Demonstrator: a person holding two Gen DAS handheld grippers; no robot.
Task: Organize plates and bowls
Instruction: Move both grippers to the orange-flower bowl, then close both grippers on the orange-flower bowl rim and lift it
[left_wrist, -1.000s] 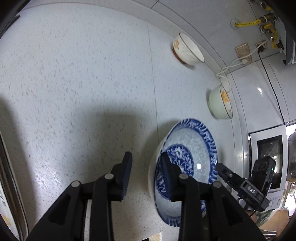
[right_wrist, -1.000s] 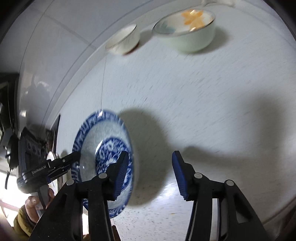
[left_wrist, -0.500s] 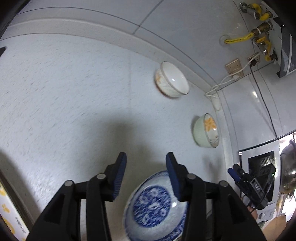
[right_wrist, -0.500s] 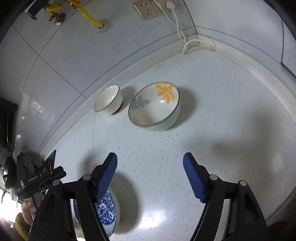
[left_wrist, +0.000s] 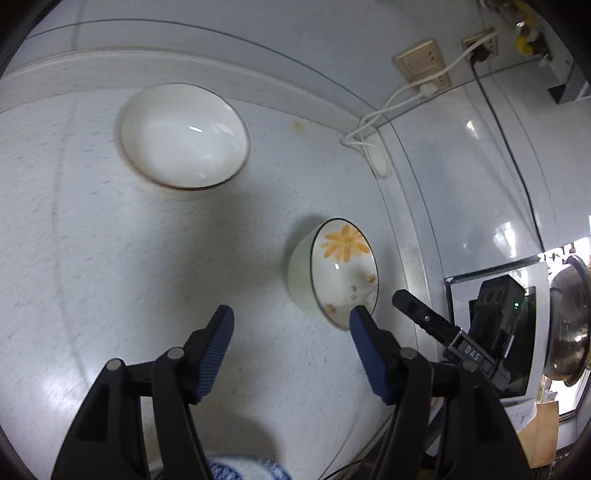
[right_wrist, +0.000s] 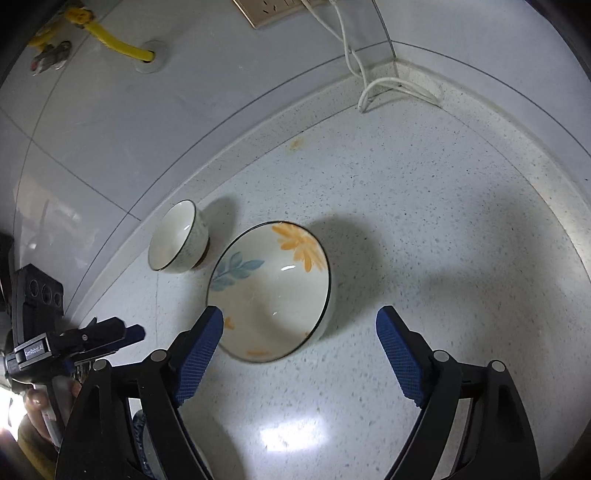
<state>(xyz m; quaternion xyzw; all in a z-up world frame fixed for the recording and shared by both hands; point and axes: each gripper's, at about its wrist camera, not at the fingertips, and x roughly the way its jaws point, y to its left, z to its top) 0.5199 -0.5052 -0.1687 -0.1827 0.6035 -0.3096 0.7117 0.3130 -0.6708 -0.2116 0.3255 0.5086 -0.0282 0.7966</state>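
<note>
A flower-painted bowl (right_wrist: 271, 290) sits upright on the speckled counter (right_wrist: 424, 229); it also shows in the left wrist view (left_wrist: 334, 275). A smaller white bowl (right_wrist: 179, 242) stands just left of it by the wall; in the left wrist view it is at the upper left (left_wrist: 183, 134). My right gripper (right_wrist: 299, 350) is open, its fingers either side of the flower bowl's near rim. My left gripper (left_wrist: 291, 350) is open and empty over bare counter, its right fingertip by the flower bowl. The blue-patterned plate (left_wrist: 243, 469) peeks out below the left gripper.
Tiled walls meet in a corner behind the bowls, with sockets (left_wrist: 423, 61), a white cable (right_wrist: 373, 88) and a yellow hose (right_wrist: 122, 46). An appliance (left_wrist: 495, 325) and a steel pot (left_wrist: 569, 321) stand at the right. The other gripper shows in each view.
Both grippers have left the blue plate on the counter and moved toward the two bowls. Both have opened wider. The right gripper now straddles the flower bowl's near rim.
</note>
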